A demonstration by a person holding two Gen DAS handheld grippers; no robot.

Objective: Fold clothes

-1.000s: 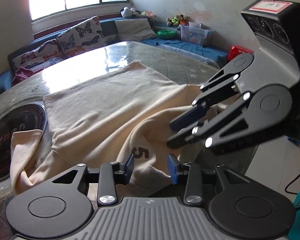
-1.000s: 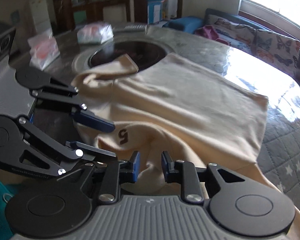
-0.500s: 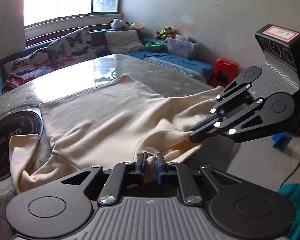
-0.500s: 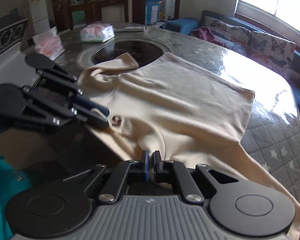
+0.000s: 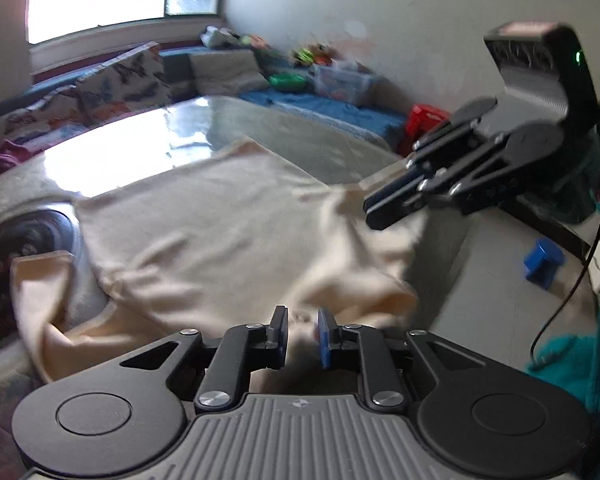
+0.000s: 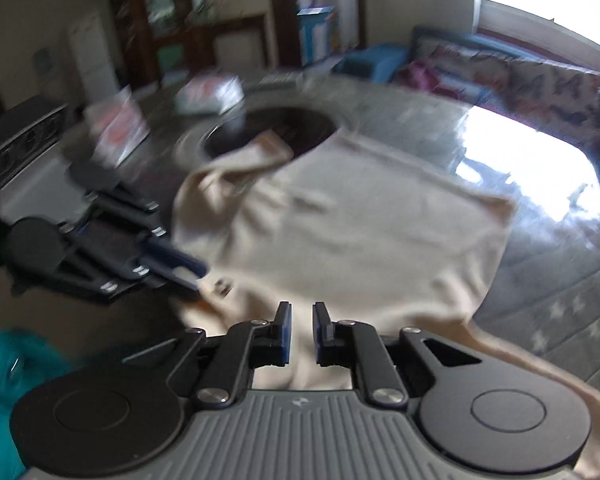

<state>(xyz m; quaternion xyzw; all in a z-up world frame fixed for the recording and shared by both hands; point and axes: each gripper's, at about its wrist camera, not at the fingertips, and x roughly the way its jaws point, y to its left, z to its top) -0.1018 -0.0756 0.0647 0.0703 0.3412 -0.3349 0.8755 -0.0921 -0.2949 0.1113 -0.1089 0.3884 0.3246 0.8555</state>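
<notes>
Shirt unfolded on table, no fold made. My left tool, six o'clock, and right tool both pinching near hem, jaws easing open.

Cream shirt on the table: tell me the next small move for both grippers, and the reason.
Probably carry the pinched edge up and forward toward the far hem. The left gripper and right gripper each have a fold of the cream shirt between their pads at its near edge, jaws opening slightly, so keep the grip firm. The rest lies spread flat on the table, unfolded.
</notes>
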